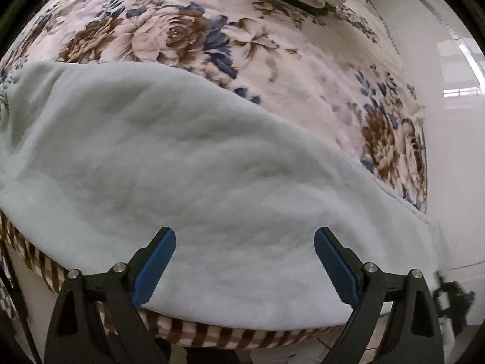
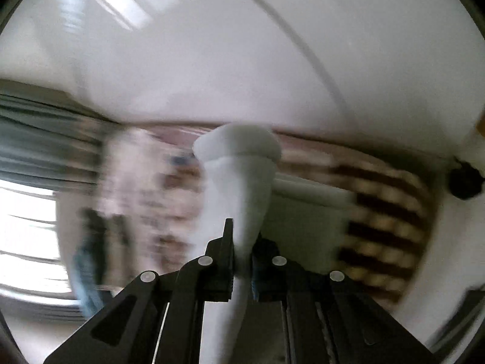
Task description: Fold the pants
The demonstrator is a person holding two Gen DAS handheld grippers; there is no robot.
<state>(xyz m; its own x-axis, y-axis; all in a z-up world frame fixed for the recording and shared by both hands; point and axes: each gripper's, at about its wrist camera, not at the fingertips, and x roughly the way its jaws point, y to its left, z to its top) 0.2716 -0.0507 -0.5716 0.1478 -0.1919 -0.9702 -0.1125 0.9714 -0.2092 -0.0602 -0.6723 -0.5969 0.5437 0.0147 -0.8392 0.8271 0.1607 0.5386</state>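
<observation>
The pale mint pants (image 1: pixel 188 163) lie spread across the floral bed (image 1: pixel 272 54), one end reaching its near edge. Our left hand-held gripper (image 1: pixel 245 261) hovers released above the cloth, blue pads (image 1: pixel 154 268) wide apart. Our right hand-held gripper (image 2: pixel 242 254) is clenched on a bunched pant leg (image 2: pixel 239 182), lifted clear in a blurred view. To fold well, we carry that leg over evenly, keep it taut, and pin the spread fabric with the left so nothing slides.

Pale pants (image 1: pixel 188 163) lie on floral quilted bed (image 1: pixel 188 36).
</observation>
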